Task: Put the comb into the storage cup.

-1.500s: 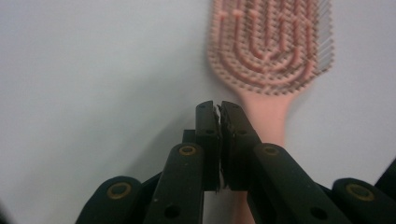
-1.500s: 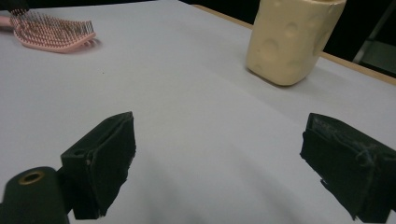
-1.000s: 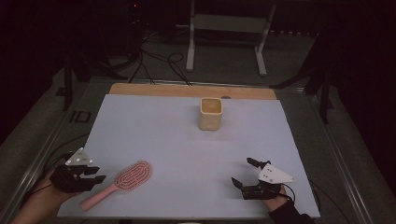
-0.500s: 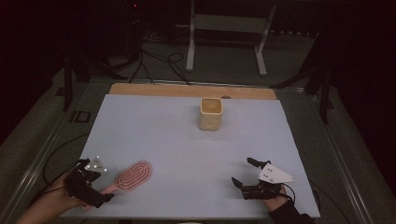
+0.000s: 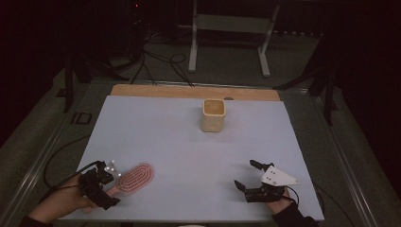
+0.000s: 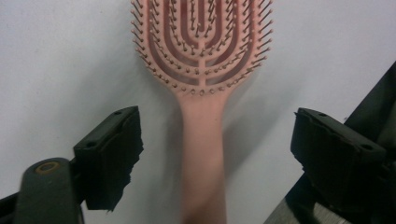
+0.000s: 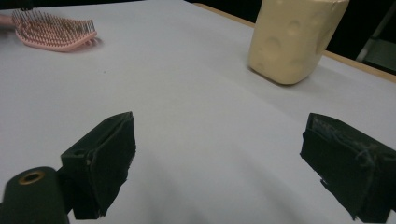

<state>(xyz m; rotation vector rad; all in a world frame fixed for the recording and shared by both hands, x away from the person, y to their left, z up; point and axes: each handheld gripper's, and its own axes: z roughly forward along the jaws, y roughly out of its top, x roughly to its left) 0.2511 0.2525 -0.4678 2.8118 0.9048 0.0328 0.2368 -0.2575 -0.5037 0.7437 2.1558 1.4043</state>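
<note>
A pink hairbrush lies bristles up at the near left of the white mat. In the left gripper view its handle runs straight between the two black jaws. My left gripper straddles that handle; its jaws have just been closing, but a gap still shows on both sides, so it is open. My right gripper rests at the near right, open wide with only bare mat between its pads. Its view has the hairbrush far off at the top left.
A cream cup with dimpled sides stands upright at the back middle of the white mat. A wooden board edge runs behind it. A cable loops off the mat's left side.
My left gripper has moved forward and down onto the brush handle, from beside it to astride it. The brush has shifted slightly. My right gripper has stayed put.
</note>
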